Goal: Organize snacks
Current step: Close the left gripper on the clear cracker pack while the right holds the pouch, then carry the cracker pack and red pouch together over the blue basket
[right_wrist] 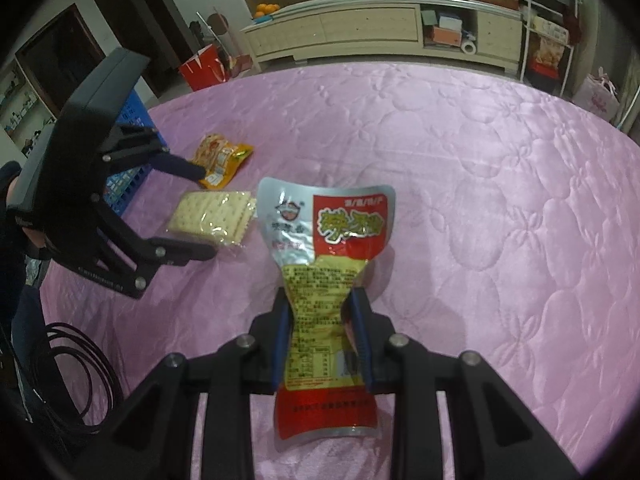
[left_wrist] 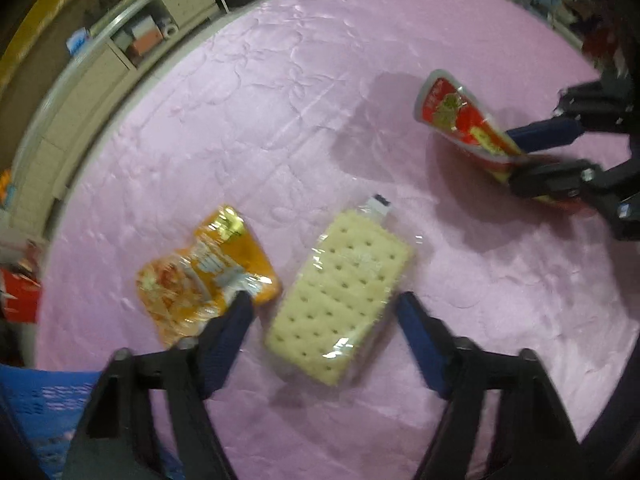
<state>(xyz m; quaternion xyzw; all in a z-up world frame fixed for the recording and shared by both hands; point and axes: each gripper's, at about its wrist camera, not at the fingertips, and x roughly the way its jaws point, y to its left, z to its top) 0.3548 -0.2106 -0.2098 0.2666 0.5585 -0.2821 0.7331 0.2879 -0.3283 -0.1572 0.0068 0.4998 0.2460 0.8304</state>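
A clear-wrapped cracker pack (left_wrist: 340,300) lies on the pink quilt (left_wrist: 320,100). My left gripper (left_wrist: 324,304) is open, its fingers on either side of the pack, just above it. An orange snack packet (left_wrist: 204,276) lies to the left of the crackers. My right gripper (right_wrist: 320,320) is shut on a red and silver snack packet (right_wrist: 324,248) and holds it upright above the quilt (right_wrist: 480,200). In the right wrist view the cracker pack (right_wrist: 212,216), the orange packet (right_wrist: 220,156) and the left gripper (right_wrist: 204,212) show at the left.
A blue plastic basket (right_wrist: 128,160) stands at the quilt's left edge; it also shows in the left wrist view (left_wrist: 44,408). Black cable coils (right_wrist: 68,380) lie at the lower left. A long low cabinet (right_wrist: 360,32) and shelves stand beyond the bed.
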